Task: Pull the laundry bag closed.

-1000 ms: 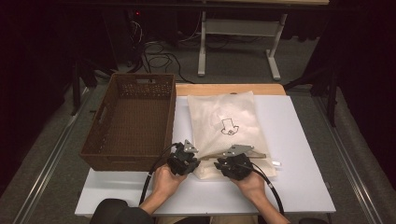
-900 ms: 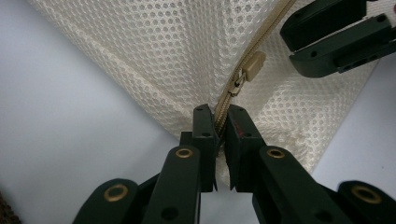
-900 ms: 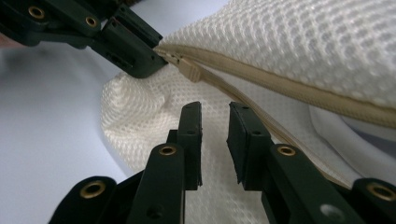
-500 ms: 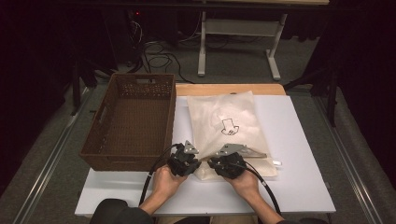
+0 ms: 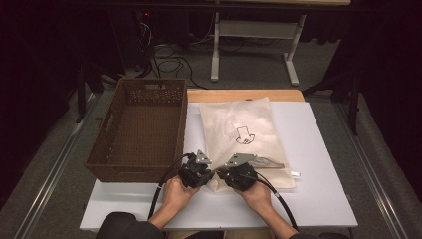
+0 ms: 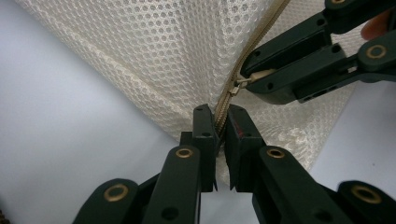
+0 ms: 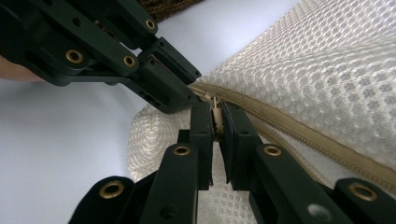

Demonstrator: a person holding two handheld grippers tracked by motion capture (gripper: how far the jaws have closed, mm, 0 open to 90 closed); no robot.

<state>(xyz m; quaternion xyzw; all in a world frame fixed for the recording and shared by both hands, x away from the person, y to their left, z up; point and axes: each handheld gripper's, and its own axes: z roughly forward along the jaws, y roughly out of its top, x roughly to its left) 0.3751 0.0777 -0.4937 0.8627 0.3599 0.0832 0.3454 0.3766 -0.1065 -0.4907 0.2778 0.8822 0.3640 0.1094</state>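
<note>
A cream mesh bag (image 5: 244,134) with a small black drawing lies flat on the white table (image 5: 323,199). Both grippers meet at its near left corner. My left gripper (image 5: 210,175) (image 6: 219,116) is shut on the tan zipper tape (image 6: 229,95) at the bag's edge. My right gripper (image 5: 223,175) (image 7: 215,116) has just been closing and now pinches the small zipper pull (image 7: 215,103) between its pads. In the left gripper view the right gripper (image 6: 245,77) sits just beyond, clamped on that pull (image 6: 238,84). The left gripper (image 7: 194,91) shows at the upper left of the right gripper view.
A brown woven basket (image 5: 137,172) stands on the table's left, just left of my left hand. The bag's closed zipper line (image 7: 303,135) runs away to the right. Table edges are close at the front. Cables trail from both grippers toward the person.
My right gripper has edged a little left, toward the left gripper, and come to the bag's corner. The left gripper and the bag have stayed put.
</note>
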